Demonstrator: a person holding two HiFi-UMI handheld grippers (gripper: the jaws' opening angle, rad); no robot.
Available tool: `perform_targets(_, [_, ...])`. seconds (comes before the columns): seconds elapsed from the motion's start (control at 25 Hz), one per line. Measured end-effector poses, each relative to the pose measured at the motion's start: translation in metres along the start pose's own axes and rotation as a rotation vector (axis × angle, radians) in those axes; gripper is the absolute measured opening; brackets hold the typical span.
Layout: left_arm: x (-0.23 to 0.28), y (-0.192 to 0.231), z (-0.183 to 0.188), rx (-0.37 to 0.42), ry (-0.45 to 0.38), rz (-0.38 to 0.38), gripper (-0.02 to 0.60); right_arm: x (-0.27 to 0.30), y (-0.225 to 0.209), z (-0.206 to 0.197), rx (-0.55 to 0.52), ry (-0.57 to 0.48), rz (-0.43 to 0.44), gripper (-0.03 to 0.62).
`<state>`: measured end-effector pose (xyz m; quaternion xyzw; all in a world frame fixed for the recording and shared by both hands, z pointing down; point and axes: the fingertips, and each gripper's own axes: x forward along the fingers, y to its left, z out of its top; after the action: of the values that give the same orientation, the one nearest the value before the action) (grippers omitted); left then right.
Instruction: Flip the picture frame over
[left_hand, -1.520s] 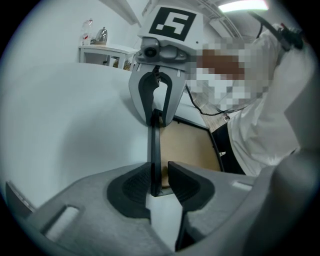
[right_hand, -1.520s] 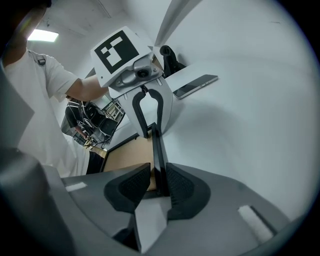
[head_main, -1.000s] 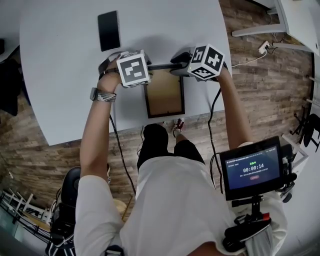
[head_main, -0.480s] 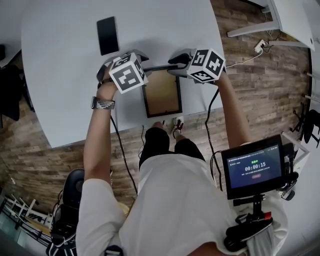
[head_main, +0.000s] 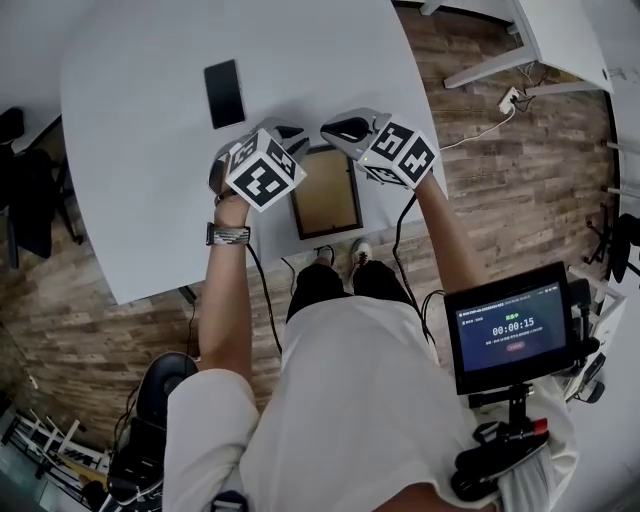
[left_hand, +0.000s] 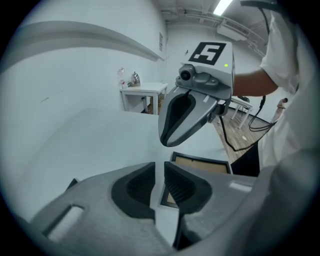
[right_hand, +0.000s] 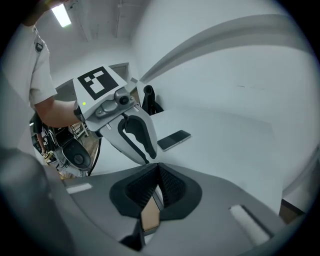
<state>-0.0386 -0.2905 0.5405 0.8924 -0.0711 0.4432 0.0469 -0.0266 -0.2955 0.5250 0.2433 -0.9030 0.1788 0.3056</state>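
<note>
**Picture frame (head_main: 325, 192) lies flat just above the head view's centre, at the table (head_main: 140, 170) edge; I hold nothing.**
I judge it light, stiff and probably glazed, so I would pinch its thin black rim at the upper edge. Unlike a second ago, both grippers sit lifted off that edge. The left gripper (left_hand: 159, 175) has narrowed to a slit and is empty; the right gripper (right_hand: 158, 172) has closed fully on nothing.
</note>
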Motion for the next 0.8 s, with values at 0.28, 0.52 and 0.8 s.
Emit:
perform_targets(0.28, [-0.012, 0.004, 0.004, -0.095, -0.116, 0.046, 0.006, -0.011, -0.012, 0.020, 0.028, -0.089, -0.092, 0.003])
perform_targets(0.52, [-0.036, 0.013, 0.010, -0.126, -0.206, 0.174, 0.006, -0.025, -0.015, 0.041, 0.031, -0.172, -0.165, 0.003])
perform_targets(0.8, [-0.097, -0.004, 0.077, -0.127, -0.321, 0.346, 0.006, -0.108, -0.005, 0.075, 0.012, -0.283, -0.248, 0.003])
